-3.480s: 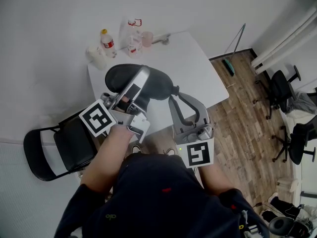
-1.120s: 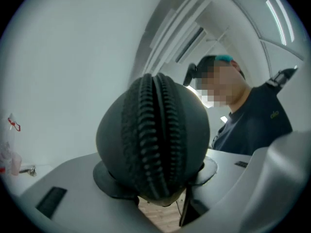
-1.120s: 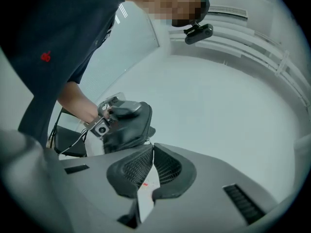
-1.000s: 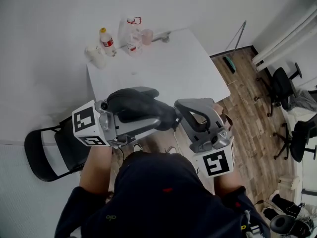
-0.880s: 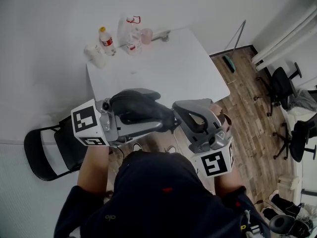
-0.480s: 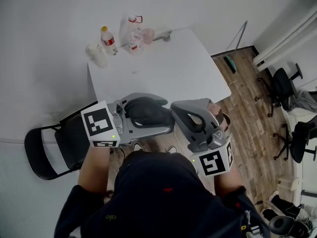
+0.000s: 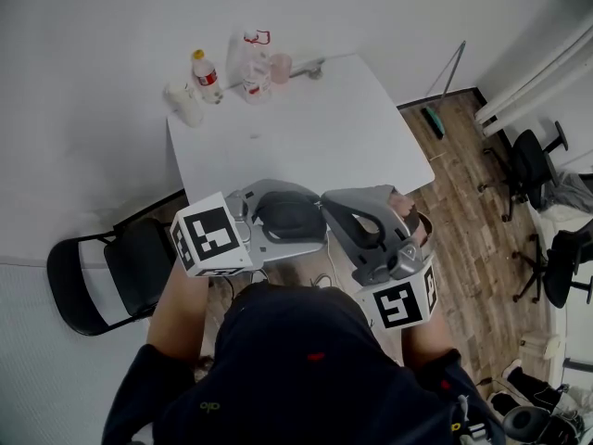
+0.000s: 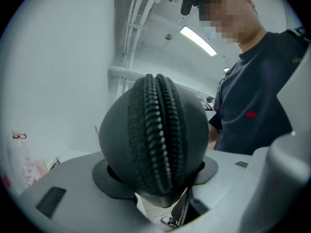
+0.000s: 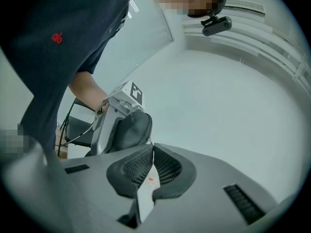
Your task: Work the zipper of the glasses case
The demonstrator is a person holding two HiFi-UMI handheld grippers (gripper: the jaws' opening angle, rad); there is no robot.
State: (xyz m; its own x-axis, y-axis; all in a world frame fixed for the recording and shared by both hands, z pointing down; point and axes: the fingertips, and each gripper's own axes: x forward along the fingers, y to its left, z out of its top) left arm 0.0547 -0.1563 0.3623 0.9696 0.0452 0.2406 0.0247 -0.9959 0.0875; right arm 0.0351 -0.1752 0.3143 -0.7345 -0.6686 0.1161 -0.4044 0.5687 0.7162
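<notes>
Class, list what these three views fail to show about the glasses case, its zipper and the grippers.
- Zipper slider: the left gripper view shows the glasses case end-on, teeth only; in the head view the left gripper hems the dark case in.
- Pale strip clamped in the right gripper: where it attaches is hidden behind the pads.
- Bottle at the table's far edge: label too small in the head view.

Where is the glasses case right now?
The case is clamped in the left gripper, middle of the head view, beside the right gripper, by the table's near edge.
</notes>
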